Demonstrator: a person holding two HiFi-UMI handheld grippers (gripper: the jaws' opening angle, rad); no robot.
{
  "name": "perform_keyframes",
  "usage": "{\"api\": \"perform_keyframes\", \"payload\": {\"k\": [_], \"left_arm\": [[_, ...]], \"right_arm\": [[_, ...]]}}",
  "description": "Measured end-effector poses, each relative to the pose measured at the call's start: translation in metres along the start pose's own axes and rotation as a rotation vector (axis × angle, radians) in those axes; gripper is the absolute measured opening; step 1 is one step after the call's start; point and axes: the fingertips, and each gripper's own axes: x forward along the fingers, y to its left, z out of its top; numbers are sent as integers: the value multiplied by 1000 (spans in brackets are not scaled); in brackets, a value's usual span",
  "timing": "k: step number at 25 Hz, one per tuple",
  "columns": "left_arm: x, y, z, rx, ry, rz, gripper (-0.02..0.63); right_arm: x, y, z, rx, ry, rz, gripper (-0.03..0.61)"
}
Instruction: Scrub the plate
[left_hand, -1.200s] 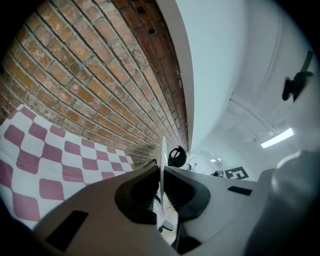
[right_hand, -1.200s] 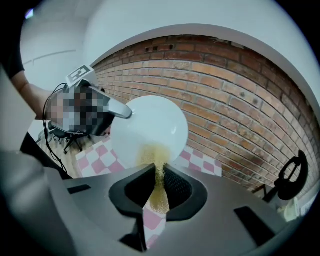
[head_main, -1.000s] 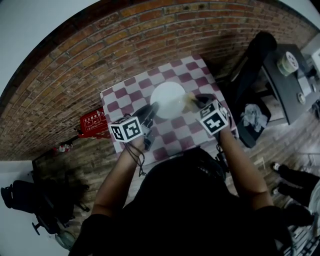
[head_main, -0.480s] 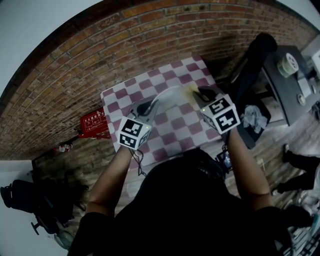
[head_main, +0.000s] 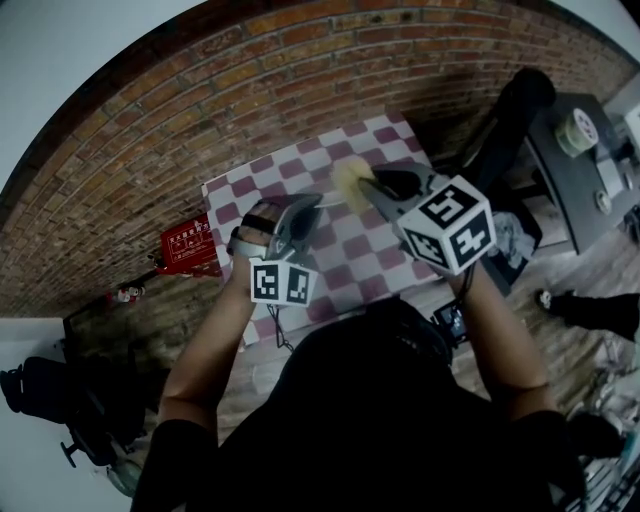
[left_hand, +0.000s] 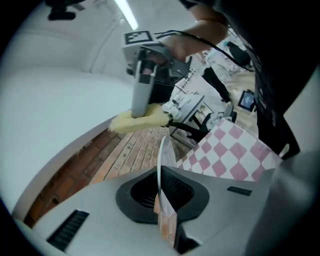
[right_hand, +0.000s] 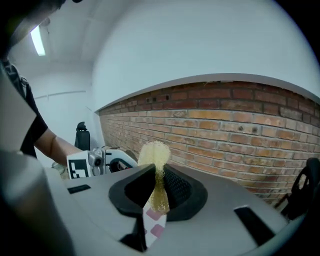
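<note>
Overhead, a person holds two grippers above a counter covered in a red and white checked cloth, with a brick wall behind it. Left gripper has its jaws clenched on the rim of a thin white plate, which stands on edge between them, lifted over the cloth. Right gripper has its jaws grasping a fluffy yellow sponge, whose top sticks out past the tips. From the left gripper view, the sponge sits just beyond the plate's far rim; whether the two touch cannot be told. Each gripper carries a cube with square black and white markers
</note>
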Motion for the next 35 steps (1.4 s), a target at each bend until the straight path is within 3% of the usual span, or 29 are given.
{"api": "perform_keyframes", "payload": {"k": [4, 10, 19, 26, 35], "left_arm": [[-3, -1, 18, 154, -43, 36, 17], [-13, 10, 33, 275, -95, 102, 17], [-28, 21, 40, 333, -152, 135, 18], [-48, 28, 69, 360, -246, 161, 18], [-56, 23, 103, 432, -347, 132, 20]], "right_arm": [[12, 25, 10, 4, 18, 88, 51], [21, 35, -6, 5, 78, 125, 51], [4, -5, -35, 40, 153, 83, 51], [-1, -48, -53, 54, 221, 33, 51], [20, -50, -39, -78, 306, 68, 49]]}}
